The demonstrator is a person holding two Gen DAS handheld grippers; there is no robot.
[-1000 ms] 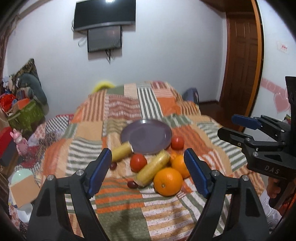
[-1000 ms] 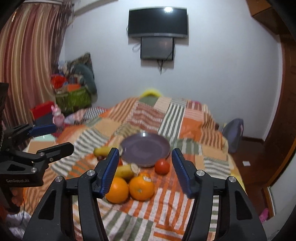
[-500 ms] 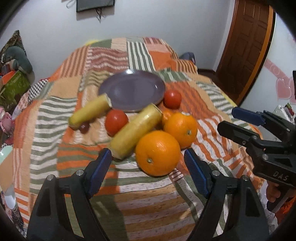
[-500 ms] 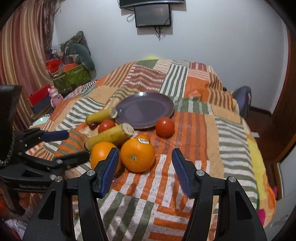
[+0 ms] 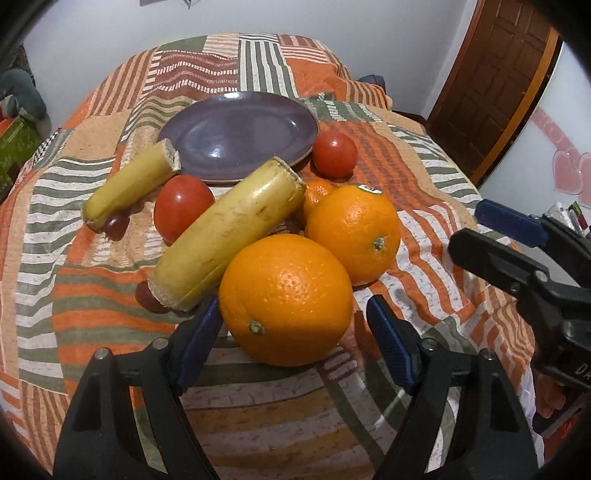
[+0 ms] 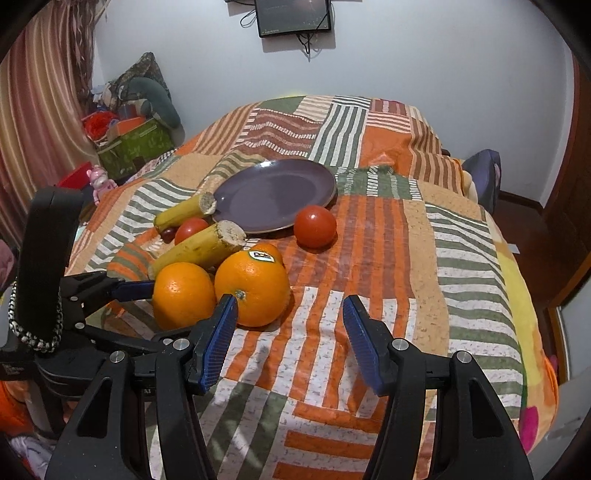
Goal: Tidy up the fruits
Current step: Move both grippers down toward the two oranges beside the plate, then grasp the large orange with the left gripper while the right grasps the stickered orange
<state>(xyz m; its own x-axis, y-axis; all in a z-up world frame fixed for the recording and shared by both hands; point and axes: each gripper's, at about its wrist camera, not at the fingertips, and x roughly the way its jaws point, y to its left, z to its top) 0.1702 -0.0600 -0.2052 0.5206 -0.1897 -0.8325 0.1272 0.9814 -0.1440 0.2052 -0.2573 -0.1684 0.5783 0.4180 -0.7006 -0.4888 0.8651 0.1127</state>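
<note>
Surface: a bed covered by a patchwork blanket [image 6: 373,236] in orange, green, brown and cream stripes, which carries everything I am sorting. Room: white walls, a dark screen [image 6: 293,16] mounted high on the far wall, a striped curtain [image 6: 40,103] at the left, a green box [image 6: 135,146] heaped with soft things beside it, and a brown wooden door [image 5: 491,85] at the right. Plate: one purple plate [image 5: 240,134], bare, at the middle of the blanket. Fruit, all off the plate on its near side: a short banana piece [image 5: 129,188] whose cut end touches the plate's left rim; a long banana piece [image 5: 229,236] lying aslant; a tomato [image 5: 183,206] between the two; a second tomato [image 6: 315,226] just right of the plate; a stickered orange [image 6: 253,288]; a nearer orange [image 5: 286,299] touching it; a small mandarin [image 5: 317,192] tucked behind them; two dark grapes [image 5: 118,223] by the banana ends. My left gripper [image 5: 291,332] is spread, its blue pads on either side of the nearer orange, and I cannot tell whether they touch it. My right gripper [image 6: 290,332] is spread over bare blanket, the stickered orange just beyond its left pad. Only the left view shows the grapes and mandarin plainly; only the right view shows the curtain, box and screen.
</note>
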